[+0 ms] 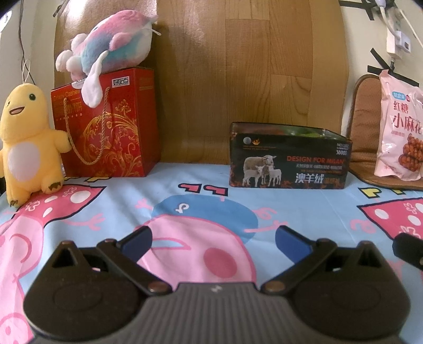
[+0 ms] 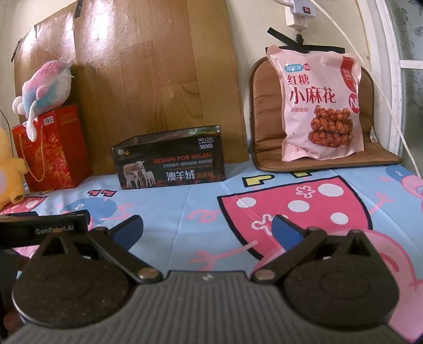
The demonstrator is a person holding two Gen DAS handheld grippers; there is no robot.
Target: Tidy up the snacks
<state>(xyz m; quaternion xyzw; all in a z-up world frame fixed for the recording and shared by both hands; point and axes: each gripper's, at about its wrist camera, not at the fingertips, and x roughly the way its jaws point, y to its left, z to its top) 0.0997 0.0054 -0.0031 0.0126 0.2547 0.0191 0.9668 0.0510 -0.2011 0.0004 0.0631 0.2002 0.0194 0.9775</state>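
Note:
A pink snack bag printed with brown twists leans upright against a brown cushion at the back right; its left part shows in the left wrist view as the snack bag. A black open-top tin with sheep on its side stands at the back of the bed, with something green inside; it appears again as the tin. My left gripper is open and holds nothing, low over the cartoon sheet. My right gripper is open and holds nothing too, well short of the bag.
A red gift box with a rope handle stands at the back left, a pink-blue plush lying on top. A yellow plush stands at the far left. A wood-pattern board lines the wall. Cables and a plug hang above the cushion.

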